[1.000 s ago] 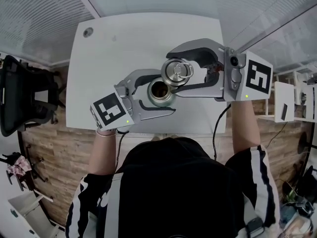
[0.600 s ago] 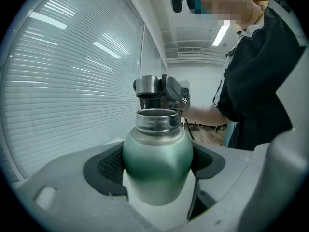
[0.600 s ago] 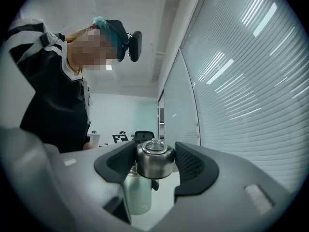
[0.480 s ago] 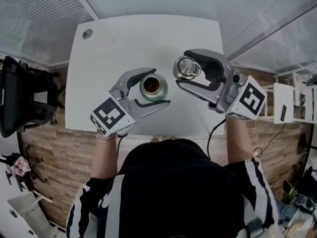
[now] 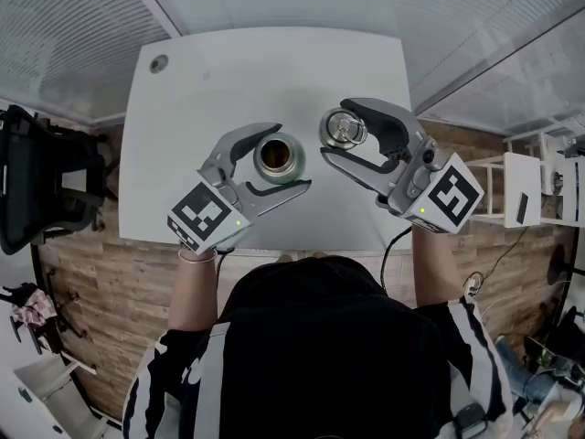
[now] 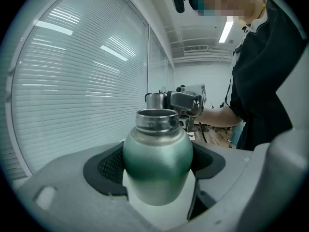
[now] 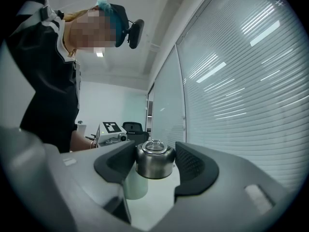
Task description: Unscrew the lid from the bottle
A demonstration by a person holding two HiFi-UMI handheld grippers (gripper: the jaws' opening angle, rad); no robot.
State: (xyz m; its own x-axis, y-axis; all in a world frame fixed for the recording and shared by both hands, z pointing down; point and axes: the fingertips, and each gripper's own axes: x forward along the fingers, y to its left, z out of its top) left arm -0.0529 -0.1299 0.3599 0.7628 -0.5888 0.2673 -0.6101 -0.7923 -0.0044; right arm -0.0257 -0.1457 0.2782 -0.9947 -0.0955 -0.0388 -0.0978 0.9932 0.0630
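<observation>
The jaws of the left gripper stand wide and are clamped on the rounded body of the green metal bottle, one pad on each flank just below the shoulder. The jaws of the right gripper are set narrower and clasp the polished steel lid by its sides. The lid is already off. It is held just beside the bottle's open neck and apart from it, over the white tabletop.

The bottle looks stiff and will not give under the pads. Its matte green coat should offer more grip than the bare steel neck, so the widest part of the body, where it is held now, seems the right place. The curved wall could still roll or slide in the jaws if the hold slackens.

The lid is probably light and hard, and its shiny, rounded wall looks slippery. The sides are the sound place to pinch it. The thin ring on top would likely swing.

The head view shows only darkness inside the bottle, so I cannot tell whether it is full, and its weight is uncertain. The bottle's base is hidden behind the gripper body, so it may be resting on the tabletop or held just above it. A pale shape below the lid in the right gripper view is hard to make out.
</observation>
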